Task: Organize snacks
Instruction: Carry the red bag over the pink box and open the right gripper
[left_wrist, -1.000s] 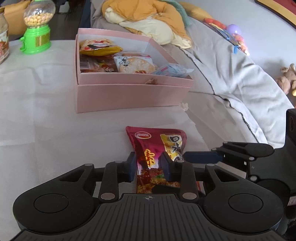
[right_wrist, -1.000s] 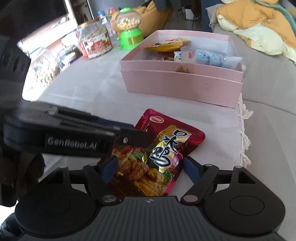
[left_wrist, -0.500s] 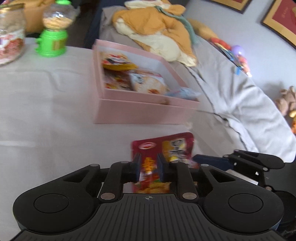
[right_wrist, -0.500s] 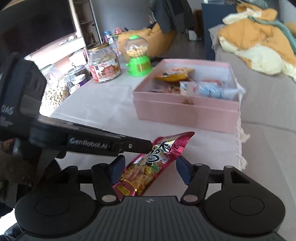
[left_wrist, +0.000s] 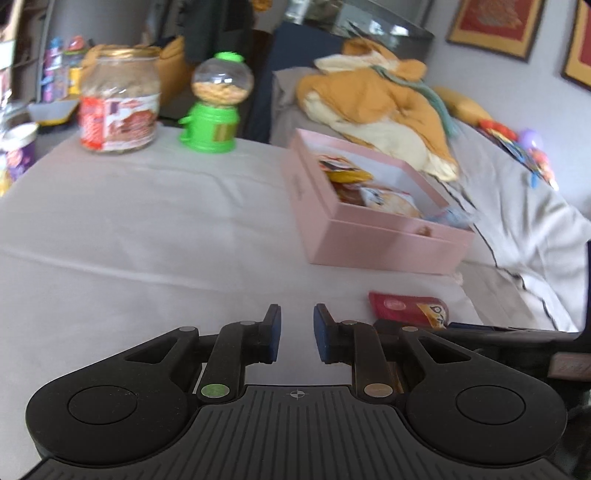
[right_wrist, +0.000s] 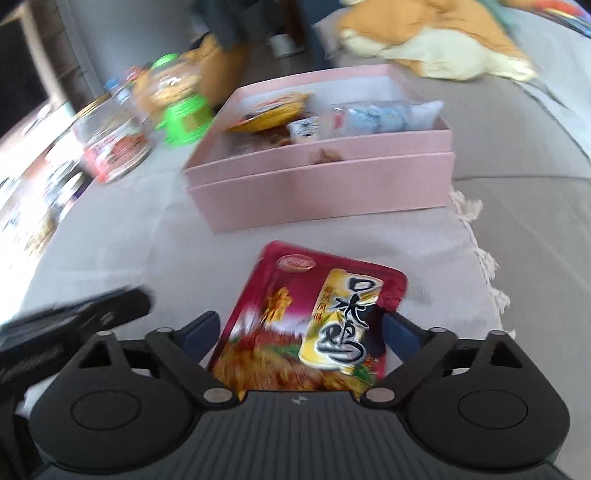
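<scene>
A red snack packet (right_wrist: 314, 317) with yellow label lies between the fingers of my right gripper (right_wrist: 299, 332), whose jaws stand wide on either side of it; whether they press it I cannot tell. The packet also shows in the left wrist view (left_wrist: 410, 309), to the right of my left gripper (left_wrist: 296, 332), which is open a little and empty over the white tablecloth. The pink box (right_wrist: 325, 192) holds several snack packets and stands beyond the red packet; it also shows in the left wrist view (left_wrist: 369, 240) at the right.
A glass jar (left_wrist: 120, 107) and a green candy dispenser (left_wrist: 214, 110) stand at the table's far side. A grey sofa (left_wrist: 517, 221) with orange and cream cushions (left_wrist: 376, 96) lies right of the table. The tablecloth's fringed edge (right_wrist: 480, 258) runs right of the packet.
My left gripper let go of the red packet and swung left, away from it. The packet now lies flat between my right gripper's fingers. Both views are blurred by motion.
</scene>
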